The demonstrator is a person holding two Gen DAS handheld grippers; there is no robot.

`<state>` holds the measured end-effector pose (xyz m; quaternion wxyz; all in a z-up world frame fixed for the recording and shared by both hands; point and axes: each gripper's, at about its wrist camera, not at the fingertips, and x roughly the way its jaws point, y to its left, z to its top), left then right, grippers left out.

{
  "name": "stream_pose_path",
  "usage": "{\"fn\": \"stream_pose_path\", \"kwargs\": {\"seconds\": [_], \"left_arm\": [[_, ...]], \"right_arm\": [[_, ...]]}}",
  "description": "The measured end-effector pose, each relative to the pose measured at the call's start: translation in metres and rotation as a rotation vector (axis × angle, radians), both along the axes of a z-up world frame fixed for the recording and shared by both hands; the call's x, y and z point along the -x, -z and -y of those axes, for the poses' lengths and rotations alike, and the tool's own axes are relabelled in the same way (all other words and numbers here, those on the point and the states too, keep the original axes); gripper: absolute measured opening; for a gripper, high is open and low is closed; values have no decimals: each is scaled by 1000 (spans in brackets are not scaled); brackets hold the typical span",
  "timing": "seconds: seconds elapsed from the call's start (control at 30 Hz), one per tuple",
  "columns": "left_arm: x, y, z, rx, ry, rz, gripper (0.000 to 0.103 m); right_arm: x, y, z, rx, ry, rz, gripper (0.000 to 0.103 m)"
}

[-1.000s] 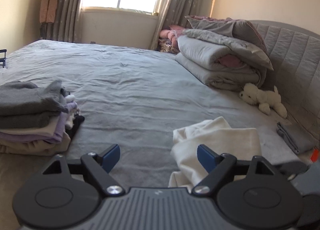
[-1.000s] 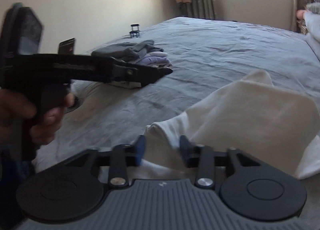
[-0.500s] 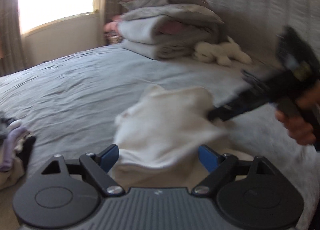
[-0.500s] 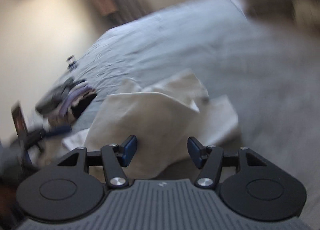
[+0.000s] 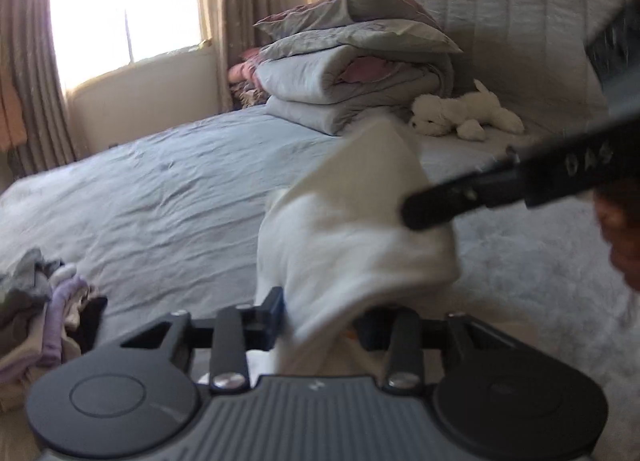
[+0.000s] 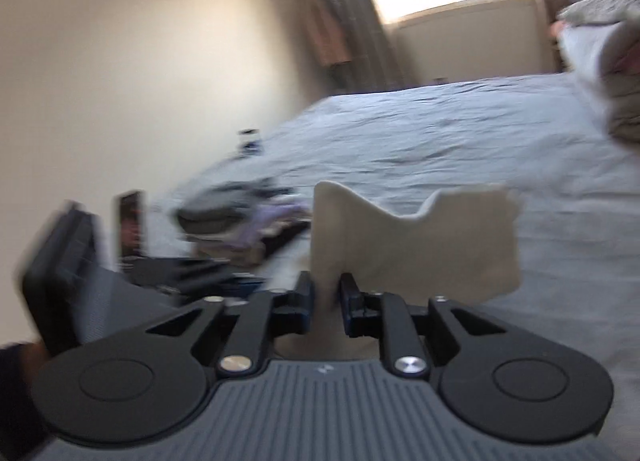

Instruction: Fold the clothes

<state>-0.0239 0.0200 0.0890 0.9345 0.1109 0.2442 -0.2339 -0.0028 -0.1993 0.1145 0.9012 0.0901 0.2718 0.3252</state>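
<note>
A cream-white garment (image 5: pixel 352 233) hangs lifted above the grey bed (image 5: pixel 160 197). My left gripper (image 5: pixel 320 319) is shut on its lower edge, with cloth bunched between the fingers. My right gripper (image 6: pixel 326 307) is shut on another edge of the same garment (image 6: pixel 416 249), which stands up in front of it. In the left wrist view the right gripper's black fingers (image 5: pixel 460 201) reach in from the right and meet the cloth. A stack of folded clothes (image 5: pixel 36 313) lies on the bed at the left; it also shows in the right wrist view (image 6: pixel 244 221).
Folded grey duvets and pillows (image 5: pixel 356 57) are piled against the padded headboard (image 5: pixel 520 21). A white plush toy (image 5: pixel 464 113) lies beside them. A window with curtains (image 5: pixel 124 5) is at the far side. A small dark object (image 6: pixel 250 141) sits at the bed's far left edge.
Both grippers were open over the garment lying on the bed. They have closed on it and lifted it off the bed.
</note>
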Motion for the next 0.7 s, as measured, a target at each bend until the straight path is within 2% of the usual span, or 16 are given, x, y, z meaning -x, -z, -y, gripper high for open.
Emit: {"fn": "stream_pose_path", "kwargs": {"seconds": [0.03, 0.1, 0.23, 0.33, 0.4, 0.53, 0.57, 0.6, 0.63, 0.67, 0.7], "left_arm": [[-1, 0, -1, 1, -1, -3, 31], [-2, 0, -4, 8, -1, -12, 31], [-9, -3, -13, 46, -19, -54, 38], [-13, -3, -19, 75, -38, -82, 48], [-13, -2, -18, 74, -37, -83, 49], [-12, -2, -16, 56, -42, -59, 50], [-13, -2, -17, 56, -48, -57, 48], [-15, -2, -19, 67, -53, -65, 40], [-16, -3, -22, 87, -47, -77, 35], [-15, -4, -22, 98, -33, -71, 31], [-13, -6, -22, 107, -19, -62, 27]], "right_arm": [[-5, 4, 7, -3, 36, -24, 43], [-13, 13, 21, -34, 75, -82, 43], [-12, 19, 25, -4, -17, -109, 43], [9, 19, -2, 132, -193, -26, 50], [19, 26, -21, 217, -207, 45, 54], [13, 41, -46, 274, -147, 93, 56], [14, 42, -51, 282, -135, 116, 52], [14, 41, -55, 286, -118, 133, 45], [14, 37, -54, 284, -87, 145, 22], [14, 32, -50, 280, -51, 159, 14], [14, 27, -46, 276, -15, 173, 12]]}}
